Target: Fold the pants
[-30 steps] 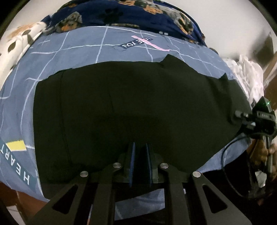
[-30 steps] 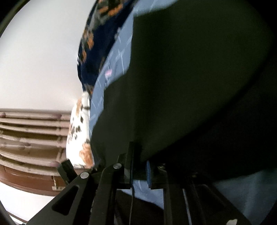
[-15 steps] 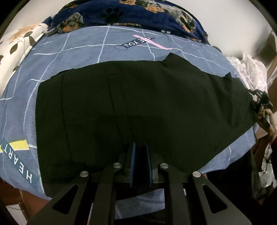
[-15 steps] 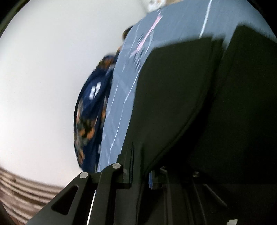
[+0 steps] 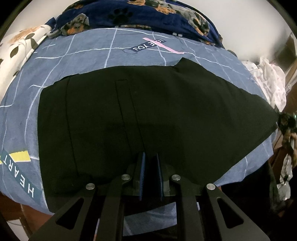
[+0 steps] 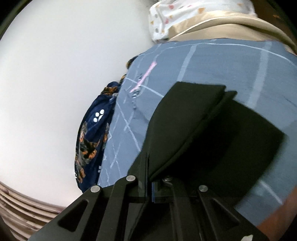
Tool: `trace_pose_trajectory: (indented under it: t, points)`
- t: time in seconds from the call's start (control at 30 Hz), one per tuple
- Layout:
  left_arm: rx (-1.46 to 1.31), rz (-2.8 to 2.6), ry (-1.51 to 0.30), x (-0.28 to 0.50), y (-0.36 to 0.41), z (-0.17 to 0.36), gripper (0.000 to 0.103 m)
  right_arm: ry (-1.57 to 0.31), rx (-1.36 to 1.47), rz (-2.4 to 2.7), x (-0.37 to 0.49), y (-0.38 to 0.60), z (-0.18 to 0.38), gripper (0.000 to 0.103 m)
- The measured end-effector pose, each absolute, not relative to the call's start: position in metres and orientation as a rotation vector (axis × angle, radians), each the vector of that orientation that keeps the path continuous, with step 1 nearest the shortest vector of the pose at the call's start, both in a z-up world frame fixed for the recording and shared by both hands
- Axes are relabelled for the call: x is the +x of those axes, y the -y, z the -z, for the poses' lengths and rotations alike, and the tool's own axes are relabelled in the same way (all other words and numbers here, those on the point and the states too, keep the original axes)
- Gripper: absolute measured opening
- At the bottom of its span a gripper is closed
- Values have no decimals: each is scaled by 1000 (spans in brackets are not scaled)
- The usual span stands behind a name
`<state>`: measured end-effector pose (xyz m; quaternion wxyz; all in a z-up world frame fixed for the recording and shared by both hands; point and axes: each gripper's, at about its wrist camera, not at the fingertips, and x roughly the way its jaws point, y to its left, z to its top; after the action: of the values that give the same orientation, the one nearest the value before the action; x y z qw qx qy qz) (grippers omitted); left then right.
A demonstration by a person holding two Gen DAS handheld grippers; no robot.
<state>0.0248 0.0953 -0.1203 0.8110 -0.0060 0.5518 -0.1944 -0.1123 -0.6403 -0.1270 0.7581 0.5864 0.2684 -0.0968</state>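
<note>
Two Grippers, One Pair of Black Pants on the Bed

Two tools worked the pants (image 5: pixel 148 120), which lay spread flat across the blue grid sheet (image 5: pixel 89 50) of the bed. Left of the pants sat a spotted white pillow (image 5: pixel 22 42); beyond them, a navy dog-print blanket (image 5: pixel 148 13); to their right, a heap of pale clothes (image 5: pixel 269 79).

At the pants' near edge, the left gripper (image 5: pixel 150 174) had its jaws nearly together, pinching the hem. At their right end, the right gripper (image 6: pixel 149 176) had its jaws just closing, pressed together on a lifted corner (image 6: pixel 185 120).

Thin, limp and light, the cloth would likely sag and drape; hems and corners looked the safest holds. A plain white wall (image 6: pixel 55 74) backed the bed.
</note>
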Motion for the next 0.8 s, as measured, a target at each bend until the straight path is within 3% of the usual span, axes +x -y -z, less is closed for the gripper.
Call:
trace_pose_trajectory:
  t: [0.67, 0.8]
  points:
    - [-14, 430, -1177, 27, -99, 121, 14, -503, 1429, 245, -176, 668, 166, 4]
    - [-17, 428, -1176, 26, -99, 121, 14, -424, 1473, 255, -188, 680, 162, 14]
